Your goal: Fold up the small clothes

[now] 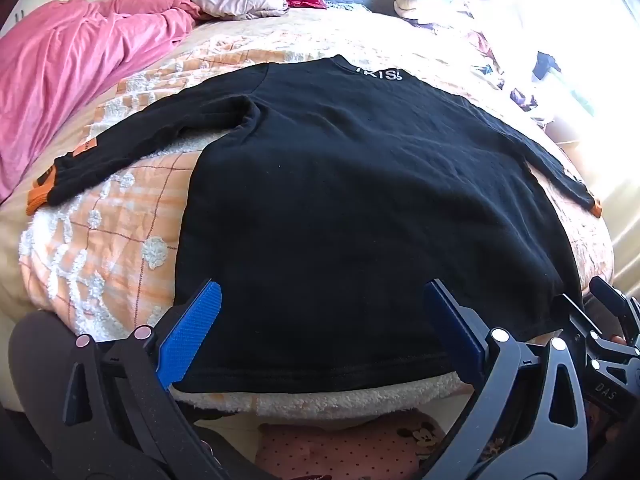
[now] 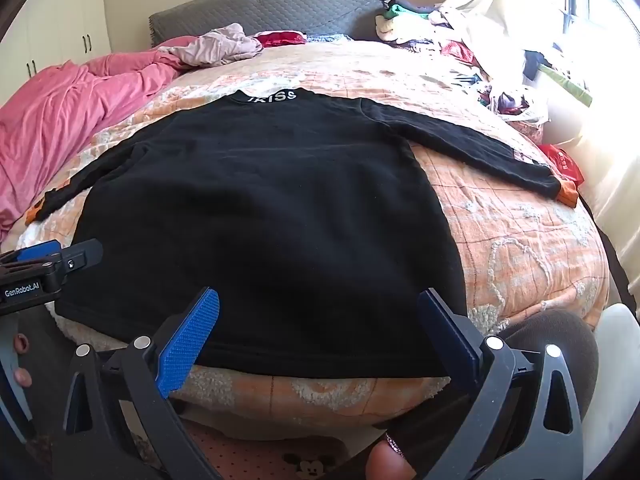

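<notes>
Across the middle of the bed lies the black sweater, spread flat on the orange checked blanket, collar toward the grey headboard and hem at the near edge of the bed. Both sleeves stretch out sideways from the sweater's body, each ending in an orange cuff.

Nothing is folded yet, so the step in hand looks to be taking hold for the first fold. To do it well, pinch only the cloth of the sweater at a hem corner or a sleeve, not the fluffy blanket beneath, and carry the fold across in one level sweep so the body stays smooth. Keeping the two grips level with each other should keep the fold line straight. The thick knit will likely sag, so a deep bite is safer than a fingertip nip.

The left hand-held gripper hovers low over the sweater's hem, toward its left corner, jaws spread wide and holding nothing. The right hand-held gripper hangs just beside it over the hem's right half, likewise gaping and empty, pointing toward the collar. Neither visibly touches the sweater.
</notes>
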The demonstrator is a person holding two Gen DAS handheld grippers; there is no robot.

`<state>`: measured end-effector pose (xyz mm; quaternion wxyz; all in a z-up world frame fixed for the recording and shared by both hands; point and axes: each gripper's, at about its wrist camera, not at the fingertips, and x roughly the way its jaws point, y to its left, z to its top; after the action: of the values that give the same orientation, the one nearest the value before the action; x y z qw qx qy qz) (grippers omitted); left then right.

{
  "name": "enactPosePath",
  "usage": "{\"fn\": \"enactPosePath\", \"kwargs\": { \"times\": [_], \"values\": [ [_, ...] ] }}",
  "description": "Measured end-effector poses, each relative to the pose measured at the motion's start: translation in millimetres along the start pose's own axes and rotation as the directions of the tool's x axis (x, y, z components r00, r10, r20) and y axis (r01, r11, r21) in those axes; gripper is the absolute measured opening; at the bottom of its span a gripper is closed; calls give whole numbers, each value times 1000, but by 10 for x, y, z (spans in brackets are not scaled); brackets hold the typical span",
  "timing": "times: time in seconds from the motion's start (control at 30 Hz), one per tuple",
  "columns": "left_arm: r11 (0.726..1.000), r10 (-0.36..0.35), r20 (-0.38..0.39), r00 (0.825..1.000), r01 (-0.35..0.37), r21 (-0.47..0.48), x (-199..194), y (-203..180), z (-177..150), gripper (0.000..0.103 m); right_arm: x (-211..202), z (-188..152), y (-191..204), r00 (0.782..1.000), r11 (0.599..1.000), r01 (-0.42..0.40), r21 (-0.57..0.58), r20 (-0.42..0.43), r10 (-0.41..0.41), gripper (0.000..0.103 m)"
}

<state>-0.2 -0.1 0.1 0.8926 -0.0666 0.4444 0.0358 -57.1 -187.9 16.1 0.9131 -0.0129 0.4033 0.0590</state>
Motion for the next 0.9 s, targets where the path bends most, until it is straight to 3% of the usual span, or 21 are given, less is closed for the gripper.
{"fn": "enactPosePath", "kwargs": {
  "times": [0.9],
  "values": [
    [1000,-6,10,1000,6,-11,-51,48,43,95,-53,13,42,1000,1000,-6,-16,14,7,99]
  ]
}}
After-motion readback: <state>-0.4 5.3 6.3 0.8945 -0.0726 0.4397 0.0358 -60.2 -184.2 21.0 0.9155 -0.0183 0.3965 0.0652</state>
